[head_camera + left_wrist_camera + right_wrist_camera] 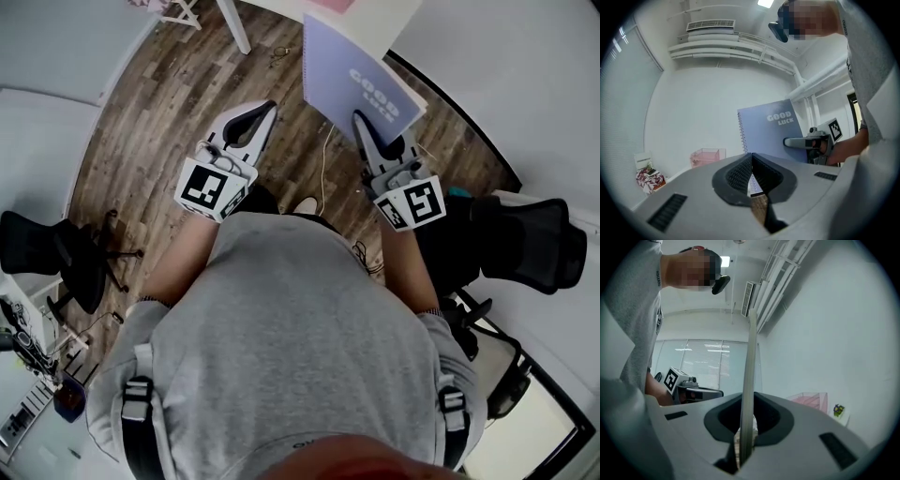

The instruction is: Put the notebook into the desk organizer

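Tongs in the right hand (749, 398) are pinched tight on the notebook (361, 80). They grip the side away from its wire spiral (742, 133). They hold it standing up tall in the air, over the wooden floor (178, 94). The left tongs (751, 155) are closed too, tip to tip, but they hold nothing. They are near the right ones.

I think the job is about half done. The notebook is picked up and held. It is not in the desk organizer yet. A see-through pink box (708, 156) sits far ahead by the white wall, and I think that is the desk organizer. The notebook is well apart from it. What is left is to bring the notebook over, line it up with an open slot, slide it in and let go. I cannot see the slots from here.

White letters on the purple-blue cover say "GOOD LUCK". Each of the tongs has a cube (214, 187) with black and white squares, but those are not words. A small card (839, 410) next to the pink box has a picture, and it is too tiny to read.
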